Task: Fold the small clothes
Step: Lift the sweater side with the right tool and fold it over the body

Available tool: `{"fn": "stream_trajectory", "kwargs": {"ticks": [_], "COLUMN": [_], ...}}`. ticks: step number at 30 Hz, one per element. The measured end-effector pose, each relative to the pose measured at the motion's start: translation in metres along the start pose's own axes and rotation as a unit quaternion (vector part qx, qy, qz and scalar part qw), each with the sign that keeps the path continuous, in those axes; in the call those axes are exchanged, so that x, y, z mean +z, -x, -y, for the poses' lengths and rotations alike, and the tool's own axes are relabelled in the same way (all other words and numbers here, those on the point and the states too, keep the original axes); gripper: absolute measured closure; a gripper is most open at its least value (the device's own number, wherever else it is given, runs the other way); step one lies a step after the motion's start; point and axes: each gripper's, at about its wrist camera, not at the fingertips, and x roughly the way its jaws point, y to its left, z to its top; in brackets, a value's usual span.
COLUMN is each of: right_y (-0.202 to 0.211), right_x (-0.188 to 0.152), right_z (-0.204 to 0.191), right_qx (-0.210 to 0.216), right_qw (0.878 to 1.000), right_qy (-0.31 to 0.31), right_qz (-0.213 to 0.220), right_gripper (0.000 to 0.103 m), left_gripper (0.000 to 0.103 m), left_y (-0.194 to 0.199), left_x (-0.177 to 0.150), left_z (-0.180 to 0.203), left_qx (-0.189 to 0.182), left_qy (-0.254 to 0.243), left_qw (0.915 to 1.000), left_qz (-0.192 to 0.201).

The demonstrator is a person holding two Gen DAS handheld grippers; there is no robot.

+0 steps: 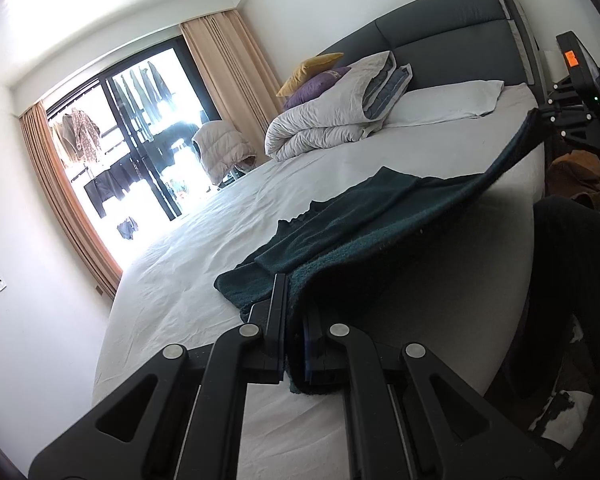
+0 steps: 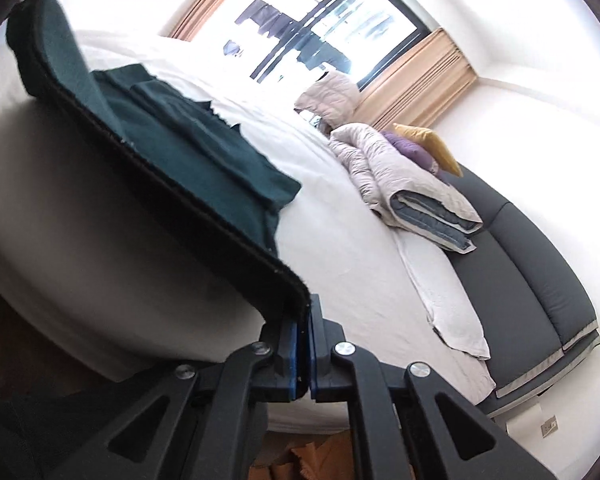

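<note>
Clamped in the left claw (image 1: 296,320) is one corner of a dark green cloth (image 1: 340,224); its jaws are pressed tight on the fabric. The opposite corner of the same edge is pinched by the right claw (image 2: 306,320), also closed on it. Between the two claws the edge is stretched taut and lifted off the bed (image 1: 204,264), just past the bed's near side. The remainder of the cloth is draped, partly folded over itself, on the white sheet near that edge.
</note>
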Motion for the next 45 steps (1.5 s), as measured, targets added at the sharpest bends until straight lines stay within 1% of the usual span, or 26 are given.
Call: {"fn": "stream_trajectory", "kwargs": {"ticks": [4,8,10,13,16,18,20,24,28,31,33,36,39,42,45], "right_y": [0.004,0.000,-0.005,-0.008,-0.010,-0.016,-0.019,-0.033,-0.062,-0.094,-0.119,-0.165,-0.215,-0.261,-0.301], "right_x": [0.019,0.035,0.041,0.047,0.053,0.055,0.060,0.080,0.107,0.128,0.143,0.164,0.180,0.190,0.195], "right_z": [0.010,0.016,0.018,0.019,0.018,0.017,0.016,0.020,0.023,0.023,0.024,0.021,0.012,0.000,-0.015], "right_qx": [-0.022,-0.035,-0.038,-0.039,-0.032,-0.028,-0.025,-0.017,0.000,0.008,0.022,0.047,0.076,0.101,0.118], "right_qw": [0.999,0.998,0.997,0.997,0.997,0.997,0.997,0.996,0.995,0.996,0.997,0.998,0.997,0.994,0.991], "right_qy": [-0.005,-0.002,-0.002,-0.002,-0.002,0.004,0.009,0.013,0.013,0.017,0.010,0.004,0.005,0.005,0.018], "right_qz": [0.035,0.061,0.064,0.068,0.071,0.072,0.074,0.087,0.096,0.089,0.079,0.050,0.013,-0.027,-0.064], "right_gripper": [0.099,0.099,0.099,0.099,0.099,0.099,0.099,0.099,0.099,0.099,0.099,0.099,0.099,0.099,0.099], "left_gripper": [0.099,0.099,0.099,0.099,0.099,0.099,0.099,0.099,0.099,0.099,0.099,0.099,0.099,0.099,0.099], "left_y": [0.012,0.025,0.030,0.033,0.030,0.030,0.028,0.015,-0.016,-0.049,-0.076,-0.123,-0.175,-0.223,-0.265], "left_x": [0.006,0.012,0.010,0.003,-0.002,0.001,0.008,0.020,0.029,0.034,0.035,0.032,0.027,0.019,0.013], "left_z": [-0.004,0.001,0.007,0.014,0.014,0.010,0.007,-0.013,-0.044,-0.076,-0.098,-0.131,-0.158,-0.176,-0.188], "left_qx": [0.012,0.020,0.020,0.017,0.014,0.013,0.017,0.022,0.022,0.012,0.005,-0.013,-0.032,-0.045,-0.047], "left_qy": [0.019,0.019,0.020,0.023,0.030,0.033,0.024,0.024,0.048,0.088,0.117,0.165,0.195,0.208,0.204], "left_qw": [0.9997,0.9994,0.9994,0.9996,0.9994,0.9994,0.9996,0.9995,0.9983,0.9953,0.9916,0.9826,0.9734,0.9669,0.9636], "left_qz": [0.012,0.023,0.020,0.005,-0.006,-0.005,-0.002,-0.003,-0.023,-0.039,-0.055,-0.083,-0.116,-0.141,-0.166]}}
